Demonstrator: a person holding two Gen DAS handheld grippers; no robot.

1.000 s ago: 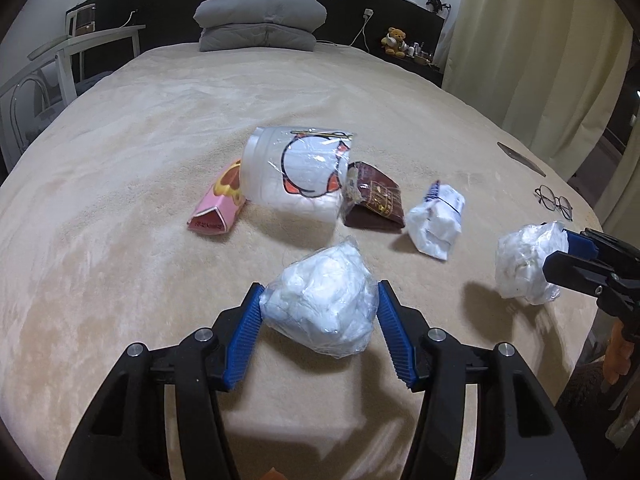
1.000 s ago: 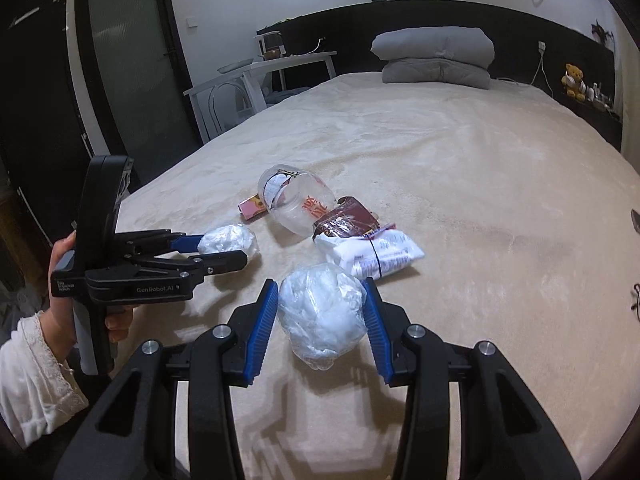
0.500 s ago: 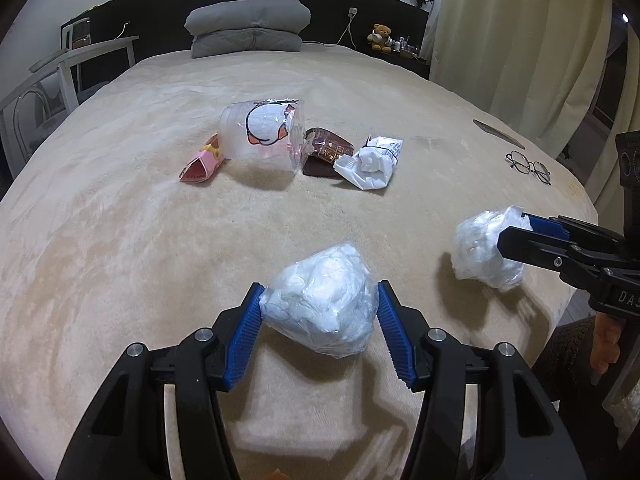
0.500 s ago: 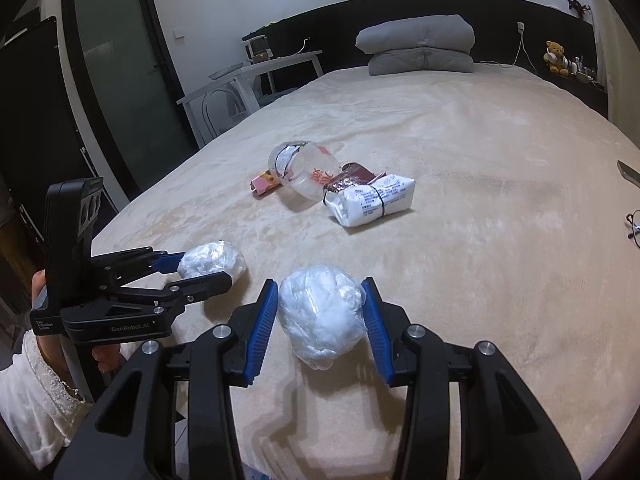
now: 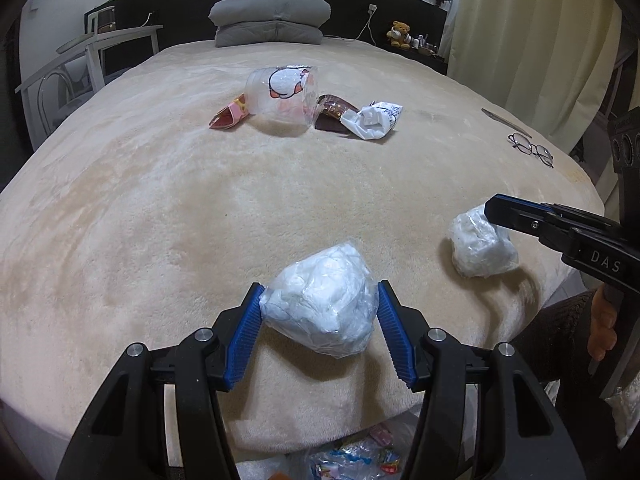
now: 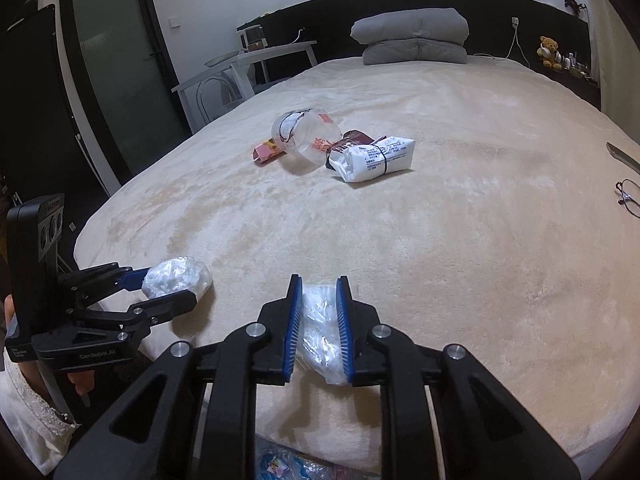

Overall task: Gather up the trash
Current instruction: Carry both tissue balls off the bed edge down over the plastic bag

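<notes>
My left gripper is shut on a white crumpled wad in clear plastic, held just above the beige bed near its front edge. My right gripper is shut tight on a second white wad, squeezed thin between the blue pads. In the left wrist view that second wad hangs at the right. Farther up the bed lie a clear plastic jar, a pink carton, a brown wrapper and a white packet.
Eyeglasses lie near the bed's right edge. Grey pillows are stacked at the headboard. Below the bed's front edge sits a clear bag with colourful wrappers. A white desk and chair stand left of the bed.
Both grippers have drawn back toward the bed's front edge with their wads, so the pile looks farther off. The right jaws have closed further and flattened their wad.
</notes>
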